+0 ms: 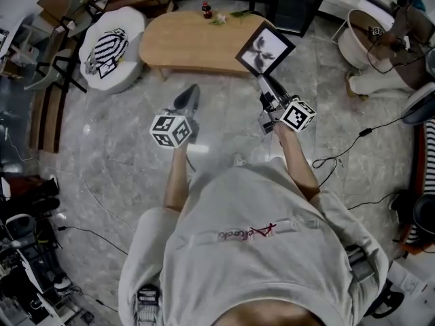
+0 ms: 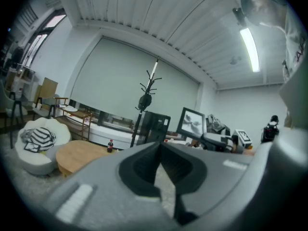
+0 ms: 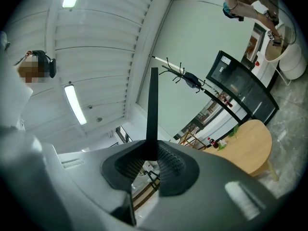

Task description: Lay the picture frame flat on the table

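My right gripper (image 1: 262, 81) is shut on the lower edge of the black picture frame (image 1: 265, 49), which shows a black-and-white flower print. It holds the frame up in the air, just in front of the right end of the oval wooden table (image 1: 183, 46). In the right gripper view the frame (image 3: 153, 110) appears edge-on as a thin dark bar rising from the pads. My left gripper (image 1: 189, 96) is to the left of it, over the floor, shut with nothing in it. From the left gripper view the frame (image 2: 192, 122) and the right gripper (image 2: 219, 141) show at right, the table (image 2: 79, 154) at left.
A cola bottle (image 1: 206, 9) and a small plant (image 1: 219, 19) stand at the table's far edge. A white pouf (image 1: 112, 46) with a striped bag lies left of the table. A black cabinet (image 1: 299, 2) stands behind it, a coat rack (image 2: 147, 100) too. Cables (image 1: 340, 158) cross the marble floor at right.
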Demonstrator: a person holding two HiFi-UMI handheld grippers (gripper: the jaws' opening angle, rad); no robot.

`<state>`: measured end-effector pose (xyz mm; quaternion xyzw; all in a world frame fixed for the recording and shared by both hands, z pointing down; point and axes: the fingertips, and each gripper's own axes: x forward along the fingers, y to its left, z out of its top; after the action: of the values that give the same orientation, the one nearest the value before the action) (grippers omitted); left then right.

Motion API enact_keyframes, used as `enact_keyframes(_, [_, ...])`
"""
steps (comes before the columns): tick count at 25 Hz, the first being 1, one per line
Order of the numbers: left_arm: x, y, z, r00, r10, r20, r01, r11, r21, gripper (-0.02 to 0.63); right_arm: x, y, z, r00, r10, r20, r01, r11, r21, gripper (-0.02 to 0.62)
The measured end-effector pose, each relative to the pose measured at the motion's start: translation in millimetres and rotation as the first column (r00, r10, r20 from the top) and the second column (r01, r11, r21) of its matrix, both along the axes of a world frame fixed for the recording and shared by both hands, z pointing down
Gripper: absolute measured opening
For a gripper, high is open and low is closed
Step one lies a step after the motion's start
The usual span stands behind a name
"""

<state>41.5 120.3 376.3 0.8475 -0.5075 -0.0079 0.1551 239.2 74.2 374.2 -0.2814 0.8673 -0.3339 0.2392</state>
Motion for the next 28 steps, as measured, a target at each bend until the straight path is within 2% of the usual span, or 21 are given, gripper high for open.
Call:
enact_keyframes(10, [-17, -26, 10, 0.999, -0.042, -0.004, 0.042, 0.999, -0.01, 0.0, -16, -34, 11, 0.999, -0.038, -0.006, 0.038, 0.999, -0.009, 0.074])
enact_keyframes(28, [-26, -8, 18, 0.995, -0.096, -0.022, 0.096, 0.995, -0.016, 0.0, -33, -24, 17, 0.994, -0.105, -0.016, 0.104, 0.994, -0.023, 0.074])
